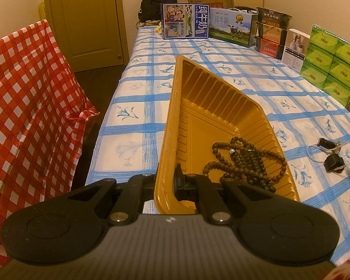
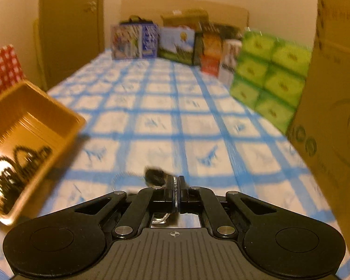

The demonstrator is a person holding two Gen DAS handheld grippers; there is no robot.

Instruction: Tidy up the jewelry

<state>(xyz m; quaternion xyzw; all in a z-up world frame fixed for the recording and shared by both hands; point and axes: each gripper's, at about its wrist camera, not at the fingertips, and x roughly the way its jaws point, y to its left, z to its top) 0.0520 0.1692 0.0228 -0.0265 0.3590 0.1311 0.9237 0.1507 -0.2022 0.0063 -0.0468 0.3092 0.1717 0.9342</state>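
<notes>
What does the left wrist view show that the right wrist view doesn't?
Left wrist only: the left gripper clamped on the yellow plastic tray's rim, clear brown wooden bead strings inside.

Right wrist only: the right gripper shut on a silvery chain, and a tall cardboard box.

Both: tray, blue-checked tablecloth, green tissue packs.
</notes>
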